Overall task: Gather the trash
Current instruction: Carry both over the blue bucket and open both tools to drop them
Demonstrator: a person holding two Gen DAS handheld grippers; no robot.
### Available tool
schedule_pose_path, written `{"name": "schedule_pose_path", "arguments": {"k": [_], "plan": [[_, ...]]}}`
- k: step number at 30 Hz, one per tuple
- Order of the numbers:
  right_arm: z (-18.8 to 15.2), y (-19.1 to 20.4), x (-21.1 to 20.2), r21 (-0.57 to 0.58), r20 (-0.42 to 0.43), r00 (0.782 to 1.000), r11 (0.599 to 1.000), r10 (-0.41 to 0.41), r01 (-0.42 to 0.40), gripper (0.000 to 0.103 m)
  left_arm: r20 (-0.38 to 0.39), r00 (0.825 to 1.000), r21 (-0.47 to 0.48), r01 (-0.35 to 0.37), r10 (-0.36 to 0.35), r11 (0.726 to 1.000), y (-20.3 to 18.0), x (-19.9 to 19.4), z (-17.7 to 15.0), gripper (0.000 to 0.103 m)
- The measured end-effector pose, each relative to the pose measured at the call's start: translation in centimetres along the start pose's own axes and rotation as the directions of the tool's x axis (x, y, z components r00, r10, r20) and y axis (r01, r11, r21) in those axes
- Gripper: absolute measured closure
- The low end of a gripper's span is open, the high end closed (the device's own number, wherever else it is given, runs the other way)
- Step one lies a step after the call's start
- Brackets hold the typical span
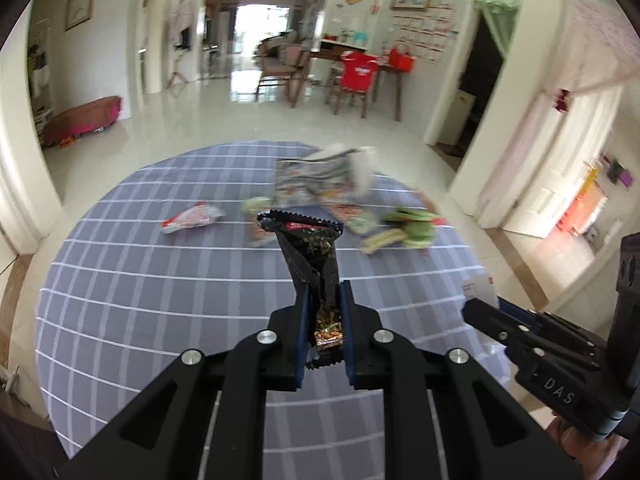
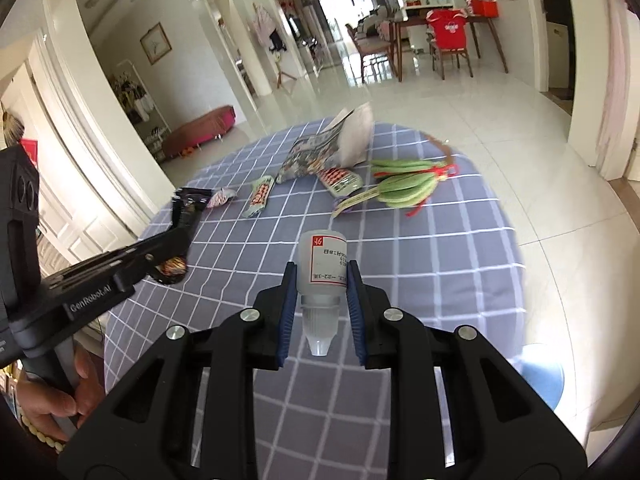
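Observation:
My left gripper [image 1: 323, 300] is shut on a black snack wrapper [image 1: 310, 252] and holds it above the round table with the grey checked cloth [image 1: 140, 300]. My right gripper [image 2: 322, 280] is shut on a small white plastic bottle [image 2: 323, 266], cap pointing toward the camera. The left gripper with its black wrapper [image 2: 188, 210] also shows at the left of the right wrist view. More trash lies at the far side: a red-white wrapper [image 1: 192, 218], a red-white sachet [image 2: 260, 196], a large printed bag [image 2: 316, 152].
A green woven ornament with red tassels [image 2: 404, 182] lies at the table's far right beside a flat red-white packet [image 2: 340, 180]. Beyond the table are white tiled floor, wooden chairs and a desk [image 2: 448, 36]. A blue stool [image 2: 540, 376] stands below the table's right edge.

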State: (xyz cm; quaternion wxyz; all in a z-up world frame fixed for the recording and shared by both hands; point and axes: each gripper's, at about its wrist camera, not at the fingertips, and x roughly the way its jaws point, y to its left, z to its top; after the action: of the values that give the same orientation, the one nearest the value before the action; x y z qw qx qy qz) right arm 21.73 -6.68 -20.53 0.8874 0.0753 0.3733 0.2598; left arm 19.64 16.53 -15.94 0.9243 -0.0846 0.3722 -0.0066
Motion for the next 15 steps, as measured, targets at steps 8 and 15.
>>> {"name": "schedule_pose_path", "arguments": {"k": [8, 15], "plan": [[-2.2, -7.1, -6.8, 0.124, 0.086, 0.994, 0.991, -0.065, 0.054, 0.079, -0.032, 0.995, 0.167, 0.104, -0.1, 0.981, -11.0, 0.6, -1.3, 0.089], [-5.3, -15.0, -11.6, 0.263, 0.117, 0.975, 0.952, -0.189, 0.153, 0.079, -0.113, 0.973, 0.309, 0.225, -0.199, 0.924, -21.6, 3.3, -3.8, 0.089]]}}
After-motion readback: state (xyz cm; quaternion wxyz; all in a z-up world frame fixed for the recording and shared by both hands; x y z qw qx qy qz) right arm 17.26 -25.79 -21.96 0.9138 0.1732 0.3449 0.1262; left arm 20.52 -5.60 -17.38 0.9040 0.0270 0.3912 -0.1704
